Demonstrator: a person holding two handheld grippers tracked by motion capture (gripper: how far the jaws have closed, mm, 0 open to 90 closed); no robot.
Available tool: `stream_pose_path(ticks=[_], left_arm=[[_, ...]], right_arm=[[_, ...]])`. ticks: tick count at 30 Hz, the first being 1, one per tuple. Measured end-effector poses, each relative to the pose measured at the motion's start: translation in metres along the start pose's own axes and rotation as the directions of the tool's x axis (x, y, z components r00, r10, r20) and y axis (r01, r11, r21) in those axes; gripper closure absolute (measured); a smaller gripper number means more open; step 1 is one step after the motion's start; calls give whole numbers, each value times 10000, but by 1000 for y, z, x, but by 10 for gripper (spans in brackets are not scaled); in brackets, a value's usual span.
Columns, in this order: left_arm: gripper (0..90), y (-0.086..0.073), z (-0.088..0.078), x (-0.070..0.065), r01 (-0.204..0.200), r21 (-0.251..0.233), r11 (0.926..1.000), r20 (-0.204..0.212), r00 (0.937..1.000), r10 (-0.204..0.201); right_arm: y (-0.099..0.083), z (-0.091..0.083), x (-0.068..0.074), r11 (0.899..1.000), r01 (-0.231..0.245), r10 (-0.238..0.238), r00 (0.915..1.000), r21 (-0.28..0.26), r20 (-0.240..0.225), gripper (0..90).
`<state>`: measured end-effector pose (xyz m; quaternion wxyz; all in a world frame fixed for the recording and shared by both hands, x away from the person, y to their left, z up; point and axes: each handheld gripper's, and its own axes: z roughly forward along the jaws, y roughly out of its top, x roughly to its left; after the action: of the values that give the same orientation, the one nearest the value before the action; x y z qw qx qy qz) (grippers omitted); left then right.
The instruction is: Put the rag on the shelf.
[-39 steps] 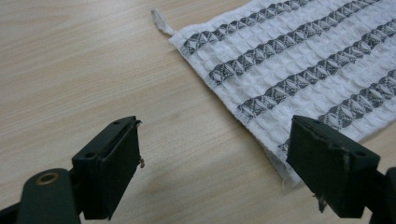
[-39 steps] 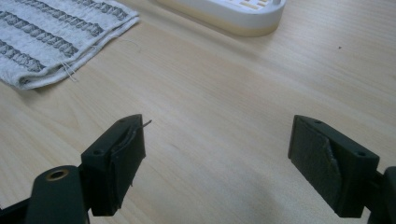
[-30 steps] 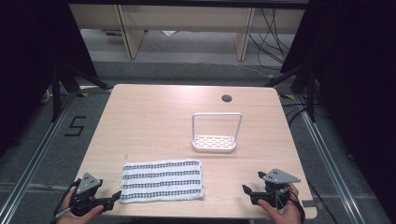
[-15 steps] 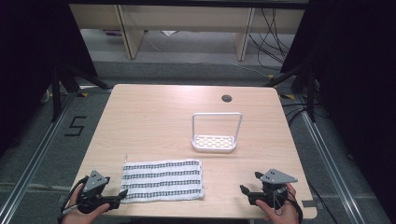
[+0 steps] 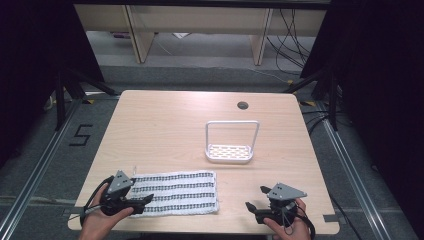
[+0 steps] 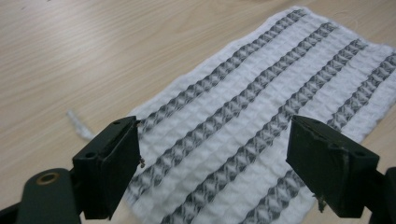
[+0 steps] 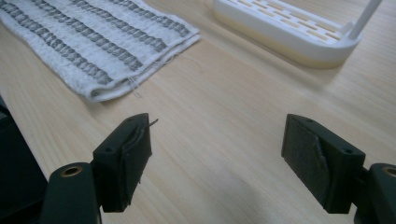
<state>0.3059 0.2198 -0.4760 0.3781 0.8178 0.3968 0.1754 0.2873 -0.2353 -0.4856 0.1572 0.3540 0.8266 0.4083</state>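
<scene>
Left tongs [image 5: 145, 200] spread wide over the towel's [image 5: 180, 192] left end, not pinching. Right tongs [image 5: 251, 207] spread, just been closing slightly, nothing between, over bare worktop [image 5: 165, 125].

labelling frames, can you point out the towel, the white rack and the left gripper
towel [image 5: 180, 192]: high view, middle of the striped cloth
white rack [image 5: 229, 152]: high view, slotted base
left gripper [image 5: 148, 199]: high view, between its open jaw tips at the towel's left end
</scene>
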Motion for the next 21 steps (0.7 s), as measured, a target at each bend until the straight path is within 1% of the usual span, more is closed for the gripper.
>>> stream_pose_path(ticks=[1,2,3,4,5,6,7,8,9,10,11,12,13,14,15,16,17,18,19,20,21], left_arm=[[168,0,0,0,0,0,10000,0,10000,0],[168,3,3,0,-150,71,9999,58,9999,149],[168,6,6,-1,-216,142,9997,81,9997,214],[169,10,9,-2,-288,228,9993,138,9995,285],[170,13,13,-4,-267,184,9995,135,9996,264],[172,19,19,-5,-501,296,9983,294,9984,493],[173,19,19,-5,-501,296,9983,294,9984,493],[173,22,22,-5,-553,307,9980,310,9980,543],[175,26,24,-5,-775,476,9959,406,9963,756],[175,29,28,-7,-750,477,9960,439,9964,729],[175,31,32,-7,-877,508,9948,547,9949,849],[180,37,38,-9,-979,590,9934,638,9935,941],[188,37,38,-9,-979,590,9934,638,9935,941],[193,39,42,-10,-1014,559,9933,708,9927,974],[193,42,46,-11,-1051,560,9929,778,9919,1006],[197,45,50,-11,-1105,565,9923,866,9907,1054],[218,47,52,-11,-1136,592,9918,864,9904,1083],[218,49,56,-11,-1130,606,9918,938,9898,1070],[235,53,62,-12,-1075,624,9922,1088,9890,1003],[242,55,65,-12,-1151,659,9912,1126,9878,1072],[248,57,66,-12,-1355,706,9883,1150,9852,1269]], right_arm=[[1,1,1,10000,40,-40,10000,-58,-33,250],[1,0,3,9999,-84,85,9999,58,-142,251],[1,0,3,9999,-84,85,9999,58,-142,251],[2,1,3,10000,-3,4,9998,18,-204,251],[3,2,4,10000,90,-89,9996,17,-281,251],[4,2,5,10000,85,-84,9997,41,-227,253],[4,2,5,10000,85,-84,9997,41,-227,253],[5,2,7,10000,-1,3,9996,95,-287,255],[6,4,7,9996,272,-272,9986,-7,-450,260],[7,4,8,9997,248,-248,9990,-8,-372,263],[7,4,8,9997,248,-248,9990,-8,-372,263],[8,5,10,9993,379,-380,9987,-28,-354,278],[8,5,10,9993,379,-380,9987,-28,-354,278],[9,6,13,9993,377,-375,9981,43,-495,284],[9,6,13,9993,377,-375,9981,43,-495,284],[10,7,15,9988,487,-485,9978,29,-453,288],[11,10,19,9976,682,-675,9961,98,-570,293],[11,10,19,9976,682,-675,9961,98,-570,293],[13,14,24,9965,820,-807,9944,164,-676,307],[14,15,26,9959,892,-878,9934,161,-742,309],[14,17,28,9955,927,-909,9926,192,-812,313]])
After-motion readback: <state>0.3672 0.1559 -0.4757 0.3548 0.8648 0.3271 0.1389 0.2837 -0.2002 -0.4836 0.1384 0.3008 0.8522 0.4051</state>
